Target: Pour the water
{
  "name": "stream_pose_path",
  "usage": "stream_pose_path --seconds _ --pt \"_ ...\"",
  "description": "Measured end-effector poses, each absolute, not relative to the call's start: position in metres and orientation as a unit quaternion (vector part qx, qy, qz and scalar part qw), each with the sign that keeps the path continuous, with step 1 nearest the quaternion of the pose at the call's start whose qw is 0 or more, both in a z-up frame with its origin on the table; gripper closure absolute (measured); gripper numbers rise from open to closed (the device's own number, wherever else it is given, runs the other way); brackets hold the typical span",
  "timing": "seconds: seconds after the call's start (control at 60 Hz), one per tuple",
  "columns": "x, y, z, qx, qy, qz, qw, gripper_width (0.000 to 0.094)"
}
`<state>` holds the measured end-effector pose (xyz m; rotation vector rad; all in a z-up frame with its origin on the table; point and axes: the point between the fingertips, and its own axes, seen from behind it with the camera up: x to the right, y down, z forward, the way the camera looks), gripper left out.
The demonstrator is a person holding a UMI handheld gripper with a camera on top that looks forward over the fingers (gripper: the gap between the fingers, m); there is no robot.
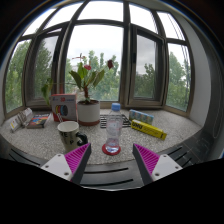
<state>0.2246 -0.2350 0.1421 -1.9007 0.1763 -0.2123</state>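
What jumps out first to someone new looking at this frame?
The clear water bottle with a blue cap, standing on the counter just ahead of the open hand-held gripper and centred between its fingers. Left of it sits a dark mug, and behind that a potted plant with red flowers against the bay window. A yellow box lies right of the bottle.

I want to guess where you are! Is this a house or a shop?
Probably a house: it looks like a wide ledge at a bay window with trees outside. A potted plant, a mug and a water bottle stand ahead of the open gripper.
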Motion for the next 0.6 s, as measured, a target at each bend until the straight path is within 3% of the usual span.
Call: stream_pose_path --seconds 0.3,0.6 --pt "0.176 -0.369 0.177 -0.814 0.067 -0.095 0.570 0.0080" --pt "0.165 -0.418 0.196 -0.807 0.066 -0.099 0.578 0.0079"
